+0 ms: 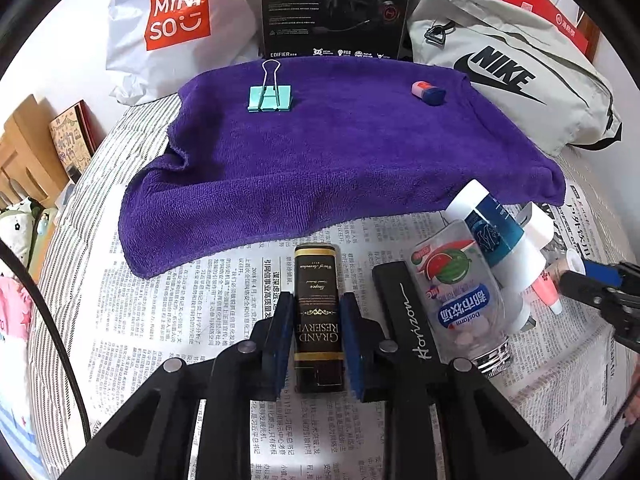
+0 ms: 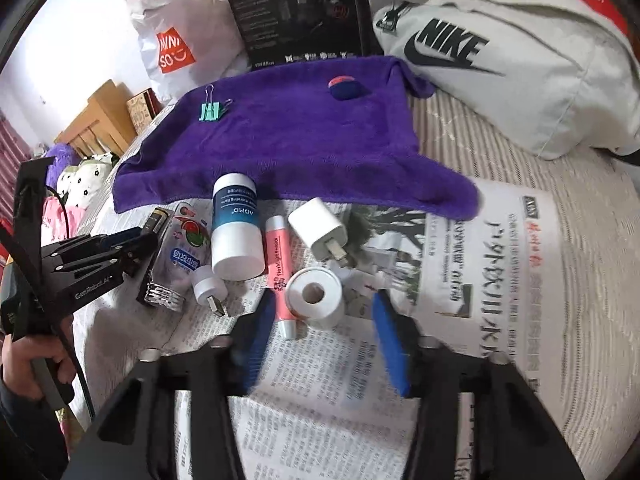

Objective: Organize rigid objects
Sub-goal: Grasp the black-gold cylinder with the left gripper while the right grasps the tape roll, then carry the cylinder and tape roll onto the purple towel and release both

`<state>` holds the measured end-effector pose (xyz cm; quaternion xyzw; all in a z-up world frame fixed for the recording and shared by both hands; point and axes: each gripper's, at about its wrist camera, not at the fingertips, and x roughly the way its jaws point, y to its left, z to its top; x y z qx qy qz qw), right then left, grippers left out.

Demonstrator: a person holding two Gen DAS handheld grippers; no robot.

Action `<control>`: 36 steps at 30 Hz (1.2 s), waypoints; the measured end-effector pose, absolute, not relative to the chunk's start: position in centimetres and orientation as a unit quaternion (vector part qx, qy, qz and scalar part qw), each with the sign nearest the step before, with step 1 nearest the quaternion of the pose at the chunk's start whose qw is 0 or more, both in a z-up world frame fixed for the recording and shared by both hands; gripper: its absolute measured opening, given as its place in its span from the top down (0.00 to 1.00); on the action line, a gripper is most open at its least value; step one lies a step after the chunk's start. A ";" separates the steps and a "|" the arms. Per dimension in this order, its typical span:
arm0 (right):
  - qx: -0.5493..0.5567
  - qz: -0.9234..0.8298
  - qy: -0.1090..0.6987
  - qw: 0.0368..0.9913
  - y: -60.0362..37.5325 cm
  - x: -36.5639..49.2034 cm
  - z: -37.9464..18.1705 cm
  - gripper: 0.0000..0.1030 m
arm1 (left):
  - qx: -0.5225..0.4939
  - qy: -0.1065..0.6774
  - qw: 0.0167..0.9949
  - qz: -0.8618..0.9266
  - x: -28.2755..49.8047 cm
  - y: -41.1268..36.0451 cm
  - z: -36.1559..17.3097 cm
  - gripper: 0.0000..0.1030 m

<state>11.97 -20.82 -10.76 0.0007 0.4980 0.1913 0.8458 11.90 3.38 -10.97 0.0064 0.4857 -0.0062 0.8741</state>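
My left gripper is shut on a dark Grand Reserve box that lies on the newspaper. A black Horizon case and a clear mint bottle lie just right of it. My right gripper is open around a white tape roll, with a pink earpick tube by its left finger. A white-and-blue bottle, a white charger plug and a small USB light lie beyond. A green binder clip and a pink-blue eraser sit on the purple towel.
A Miniso bag, a black Edifier box and a grey Nike bag line the back. Wooden furniture stands at the left. The striped bedspread lies under it all.
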 end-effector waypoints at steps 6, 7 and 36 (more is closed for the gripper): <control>-0.001 0.172 0.504 0.847 -21.5 12.4 -11.7 0.70 | 0.001 0.483 0.876 -0.010 11.8 3.5 -11.0 0.78; 0.001 0.171 0.504 0.847 -21.6 12.5 -11.8 0.70 | 0.002 0.483 0.876 -0.011 11.8 3.6 -11.0 0.78; 0.010 0.183 0.504 0.844 -22.9 11.3 -9.5 0.71 | -0.052 0.488 0.869 -0.056 10.6 5.4 -10.2 0.78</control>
